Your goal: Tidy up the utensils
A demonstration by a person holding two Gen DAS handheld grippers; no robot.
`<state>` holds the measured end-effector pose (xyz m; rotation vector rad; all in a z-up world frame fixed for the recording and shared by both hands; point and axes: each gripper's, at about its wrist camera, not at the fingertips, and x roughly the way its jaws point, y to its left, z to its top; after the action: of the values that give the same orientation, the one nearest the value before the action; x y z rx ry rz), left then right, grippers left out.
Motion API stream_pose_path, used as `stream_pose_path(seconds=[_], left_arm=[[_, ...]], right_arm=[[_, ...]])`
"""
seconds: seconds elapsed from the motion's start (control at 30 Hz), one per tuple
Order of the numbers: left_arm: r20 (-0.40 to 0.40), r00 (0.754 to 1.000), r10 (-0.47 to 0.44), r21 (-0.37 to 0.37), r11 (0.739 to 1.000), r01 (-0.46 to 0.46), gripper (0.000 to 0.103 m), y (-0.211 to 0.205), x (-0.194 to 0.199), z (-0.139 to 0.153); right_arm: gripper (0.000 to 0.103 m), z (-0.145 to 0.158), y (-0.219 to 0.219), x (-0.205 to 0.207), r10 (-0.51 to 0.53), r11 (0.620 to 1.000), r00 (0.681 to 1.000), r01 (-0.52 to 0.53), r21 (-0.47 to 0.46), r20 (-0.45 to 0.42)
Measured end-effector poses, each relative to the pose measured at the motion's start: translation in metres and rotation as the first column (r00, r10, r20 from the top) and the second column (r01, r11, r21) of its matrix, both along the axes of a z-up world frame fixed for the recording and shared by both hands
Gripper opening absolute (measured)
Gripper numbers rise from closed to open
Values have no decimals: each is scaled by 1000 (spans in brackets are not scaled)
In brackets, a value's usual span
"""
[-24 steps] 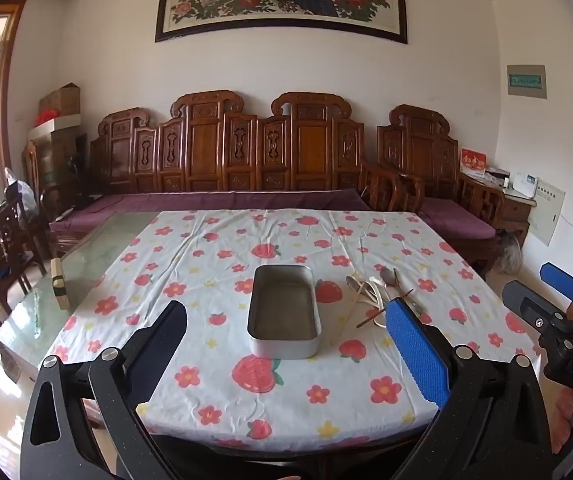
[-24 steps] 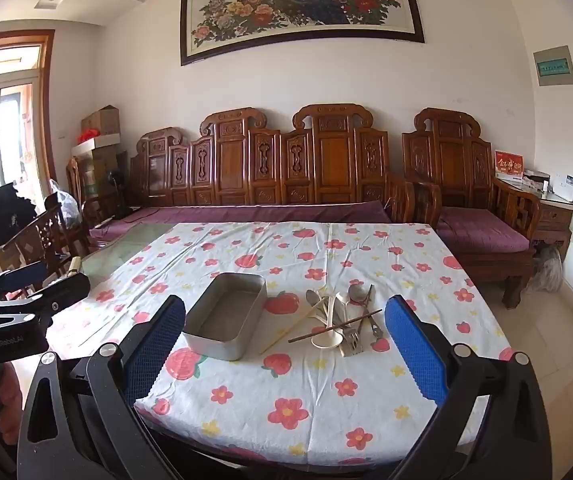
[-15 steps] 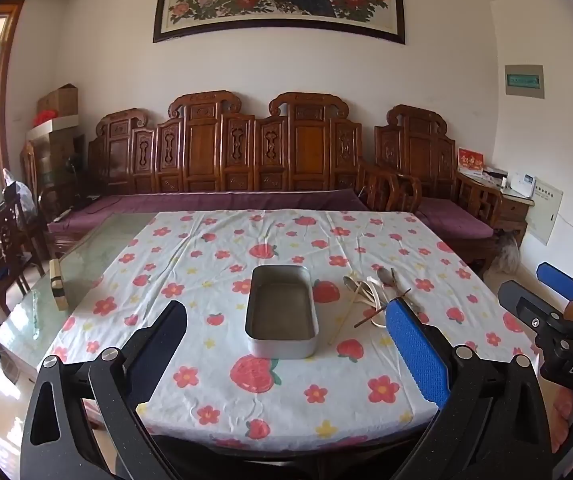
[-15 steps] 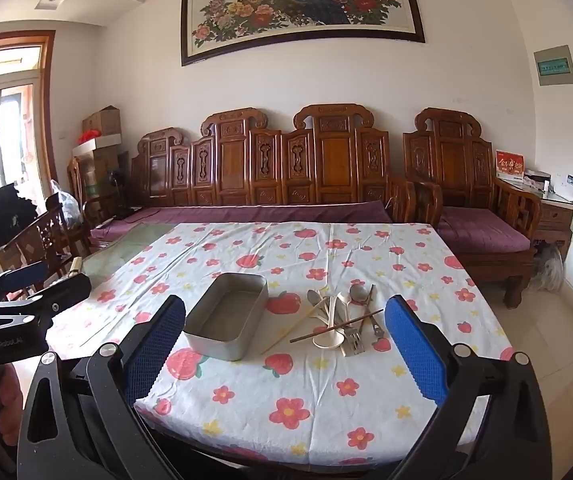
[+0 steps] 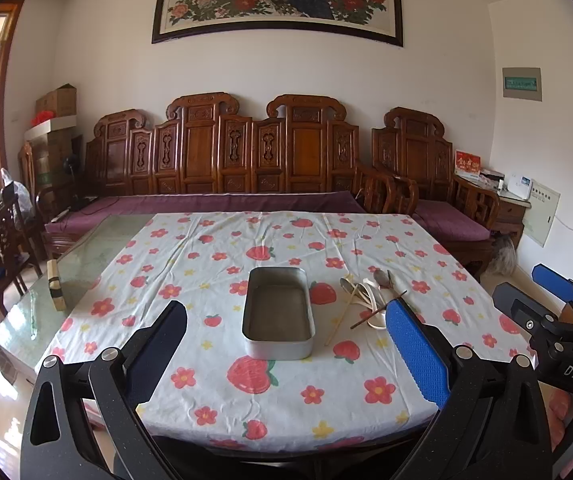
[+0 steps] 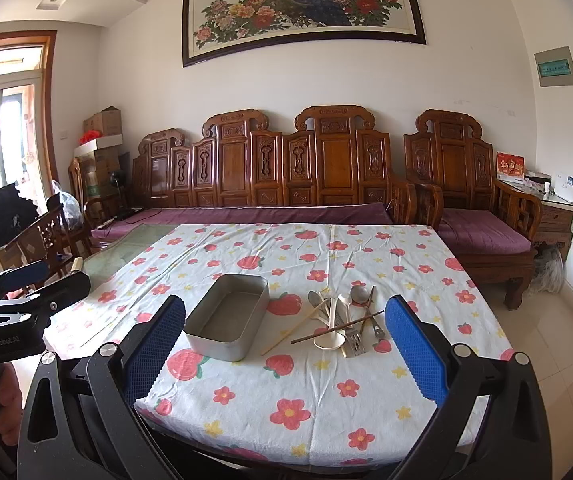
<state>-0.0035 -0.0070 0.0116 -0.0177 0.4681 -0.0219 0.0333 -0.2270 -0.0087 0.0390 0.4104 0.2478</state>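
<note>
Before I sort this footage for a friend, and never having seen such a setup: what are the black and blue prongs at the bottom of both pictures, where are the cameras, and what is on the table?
There is no robot here. A person holds a hand-held gripper in each hand, with a wide-angle camera on each looking forward between its jaws. One picture comes from the left gripper, the other from the right gripper; each also glimpses the other at its edge. The blue-padded prongs are the jaws, standing wide open, with nothing held. On the flowered tablecloth sits an empty metal tin. Beside it lies a loose heap of utensils: spoons, a fork and chopsticks. Nothing has been put in the tin yet.
</note>
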Motion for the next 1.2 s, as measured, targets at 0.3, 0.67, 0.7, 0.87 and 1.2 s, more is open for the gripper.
stream_pose_path(seconds=[0.3, 0.67, 0.7, 0.87, 1.2], left_arm=[[2, 1000, 2, 1, 1000, -2, 97, 0, 0, 2], [4, 1000, 1, 1, 1000, -1, 97, -1, -1, 3], [4, 1000, 1, 1, 1000, -1, 97, -1, -1, 2], [6, 1000, 1, -1, 1000, -1, 97, 0, -1, 2], [7, 1000, 2, 0, 1000, -2, 97, 0, -1, 2]], right_arm=[[100, 3, -1, -1, 2, 1000, 1000, -2, -2, -2], [100, -2, 0, -2, 2, 1000, 1000, -2, 0, 2], [100, -2, 1, -2, 1, 1000, 1000, -1, -1, 3], [100, -1, 1, -2, 2, 1000, 1000, -2, -2, 3], [100, -3, 1, -3, 2, 1000, 1000, -2, -2, 3]])
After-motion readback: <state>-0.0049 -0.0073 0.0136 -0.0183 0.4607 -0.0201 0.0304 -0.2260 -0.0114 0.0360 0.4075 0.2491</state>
